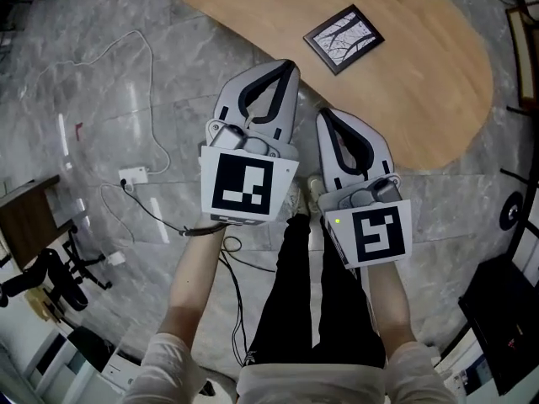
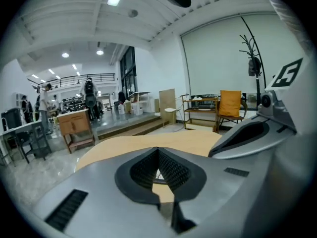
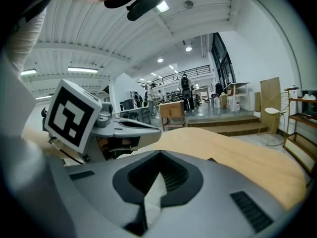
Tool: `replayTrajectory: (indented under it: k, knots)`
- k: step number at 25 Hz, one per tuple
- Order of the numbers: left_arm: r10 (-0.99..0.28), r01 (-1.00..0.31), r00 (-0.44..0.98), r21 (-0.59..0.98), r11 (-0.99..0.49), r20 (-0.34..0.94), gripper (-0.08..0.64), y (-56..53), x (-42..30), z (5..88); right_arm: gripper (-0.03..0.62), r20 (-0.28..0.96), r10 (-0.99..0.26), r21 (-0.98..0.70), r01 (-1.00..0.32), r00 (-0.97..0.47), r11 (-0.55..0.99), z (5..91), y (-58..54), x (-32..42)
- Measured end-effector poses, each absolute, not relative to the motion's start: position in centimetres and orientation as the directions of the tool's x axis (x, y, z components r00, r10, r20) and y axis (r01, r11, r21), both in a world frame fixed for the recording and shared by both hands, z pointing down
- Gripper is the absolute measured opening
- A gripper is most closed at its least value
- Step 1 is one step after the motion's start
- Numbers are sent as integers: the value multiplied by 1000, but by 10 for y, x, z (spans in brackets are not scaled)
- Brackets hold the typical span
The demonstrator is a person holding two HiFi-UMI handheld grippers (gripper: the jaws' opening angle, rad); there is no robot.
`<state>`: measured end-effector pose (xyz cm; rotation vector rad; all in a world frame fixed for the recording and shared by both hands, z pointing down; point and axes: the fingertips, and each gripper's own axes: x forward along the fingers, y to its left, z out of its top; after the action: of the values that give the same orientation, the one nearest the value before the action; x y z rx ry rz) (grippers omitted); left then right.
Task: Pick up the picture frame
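Note:
A black picture frame [image 1: 344, 39] with a pale branch print lies flat on the oval wooden table [image 1: 421, 99]. My left gripper [image 1: 289, 64] hangs over the table's near edge, short of the frame, its jaws shut with nothing between them. The right gripper [image 1: 322, 114] is just beside it, a little nearer me, over the floor at the table's rim, also shut and empty. In the left gripper view the jaw tips [image 2: 158, 149] meet above the tabletop [image 2: 129, 145]. The right gripper view shows the tips [image 3: 159, 154] together, with the table [image 3: 237, 157] ahead.
A white power strip [image 1: 135, 175] with cables lies on the marble floor at left. A dark chair [image 1: 50, 284] stands at lower left and a black case [image 1: 505, 318] at lower right. Beyond the table stand a yellow chair [image 2: 230, 105] and a coat stand [image 2: 252, 63].

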<state>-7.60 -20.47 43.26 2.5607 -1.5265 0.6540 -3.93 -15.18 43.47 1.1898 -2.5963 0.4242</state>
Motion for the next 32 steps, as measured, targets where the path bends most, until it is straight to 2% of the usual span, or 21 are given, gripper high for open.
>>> replayTrajectory:
  k: [4, 12, 21, 23, 24, 26, 29, 32]
  knots:
    - [-785, -818, 459, -146, -556, 416, -2, -223, -44, 440, 5, 356, -735, -161, -813, -577, 560, 441, -157, -9]
    - [-739, -791, 536, -64, -608, 408, -2, -225, 1, 453, 5, 346, -798, -160, -869, -493, 467, 443, -168, 26]
    - [-765, -777, 538, -144, -613, 354, -2, -244, 3, 443, 5, 368, -806, -154, -885, -464, 440, 447, -166, 35]
    - [-738, -749, 554, -158, -644, 384, 7, -245, 7, 454, 5, 377, -800, -154, -884, -466, 442, 452, -165, 36]
    - [-717, -726, 565, -168, -667, 408, 21, -245, 9, 461, 5, 381, -798, -155, -883, -467, 443, 454, -164, 36]
    - [-658, -654, 595, -198, -730, 462, 144, -245, 13, 479, 5, 385, -793, -154, -880, -472, 449, 457, -162, 35]
    - [-518, -471, 635, -245, -847, 573, 254, -240, 22, 515, 5, 402, -778, -148, -873, -482, 465, 465, -158, 32]
    - [-361, -218, 610, -289, -932, 705, 288, -229, 26, 556, 5, 420, -758, -140, -861, -500, 490, 475, -154, 27]
